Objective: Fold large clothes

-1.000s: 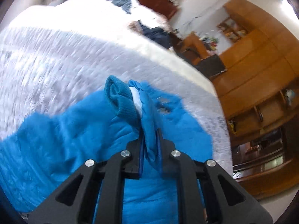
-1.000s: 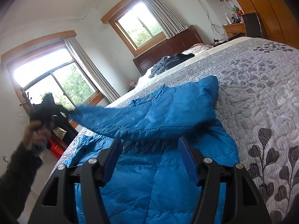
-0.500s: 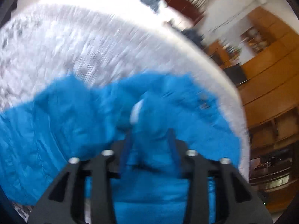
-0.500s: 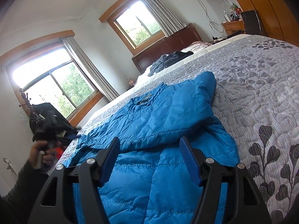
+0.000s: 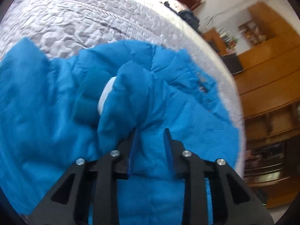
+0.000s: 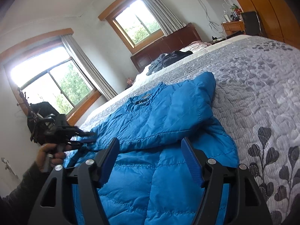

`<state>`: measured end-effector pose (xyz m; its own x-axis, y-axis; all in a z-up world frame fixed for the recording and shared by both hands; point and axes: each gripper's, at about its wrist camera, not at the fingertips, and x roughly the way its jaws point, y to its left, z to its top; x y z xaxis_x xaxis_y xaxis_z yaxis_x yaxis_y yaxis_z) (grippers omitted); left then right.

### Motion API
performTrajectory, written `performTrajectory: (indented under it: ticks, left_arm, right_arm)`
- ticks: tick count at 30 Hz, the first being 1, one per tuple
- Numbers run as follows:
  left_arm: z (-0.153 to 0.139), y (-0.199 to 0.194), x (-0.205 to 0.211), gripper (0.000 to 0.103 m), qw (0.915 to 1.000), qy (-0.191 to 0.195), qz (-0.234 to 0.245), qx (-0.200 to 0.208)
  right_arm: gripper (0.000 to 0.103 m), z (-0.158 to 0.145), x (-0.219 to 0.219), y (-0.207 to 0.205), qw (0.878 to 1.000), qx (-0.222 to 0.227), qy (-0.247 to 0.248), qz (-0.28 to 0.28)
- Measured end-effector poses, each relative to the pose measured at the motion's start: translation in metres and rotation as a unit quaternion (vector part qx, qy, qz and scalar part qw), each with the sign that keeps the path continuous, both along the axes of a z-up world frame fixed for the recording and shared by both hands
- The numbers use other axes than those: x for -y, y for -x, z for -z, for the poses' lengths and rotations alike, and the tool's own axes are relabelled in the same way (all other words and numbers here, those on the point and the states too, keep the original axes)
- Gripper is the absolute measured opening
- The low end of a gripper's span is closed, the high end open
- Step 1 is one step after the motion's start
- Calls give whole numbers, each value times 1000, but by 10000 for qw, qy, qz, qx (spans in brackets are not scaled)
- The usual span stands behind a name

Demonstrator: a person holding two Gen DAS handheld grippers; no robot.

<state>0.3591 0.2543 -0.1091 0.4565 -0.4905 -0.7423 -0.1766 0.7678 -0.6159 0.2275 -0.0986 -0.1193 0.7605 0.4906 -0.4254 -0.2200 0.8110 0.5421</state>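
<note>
Jacket [image 5: 46, 112] hem beyond frame edge

Daylight flooded through two windows [image 6: 52, 86], blown out with glare; the left wrist view was motion-blurred, fisheye bending all edges.

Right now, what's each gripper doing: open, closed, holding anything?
Left gripper: open, blue jacket sleeve lying loose between the jaws.
Right gripper: open, empty, above the jacket.

Both wrist cams low, close, sharing jacket [image 5: 56, 112] [image 6: 159, 116].
</note>
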Motion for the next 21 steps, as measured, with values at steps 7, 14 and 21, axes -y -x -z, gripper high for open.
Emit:
performTrajectory:
  ticks: [7, 14, 21]
  left_arm:
    - [-49, 148, -103, 93, 9850, 623, -1146, 1129]
    - [-9, 305, -229, 93, 9380, 868, -3248, 842]
    - [39, 334, -290, 94, 9105, 1274, -3904, 493]
  right_arm:
    - [78, -45, -35, 16, 9958, 351, 633, -553]
    - [80, -77, -107, 25, 9821, 553, 784, -1622]
    - [82, -89, -163, 39, 9707, 778, 832, -2117]
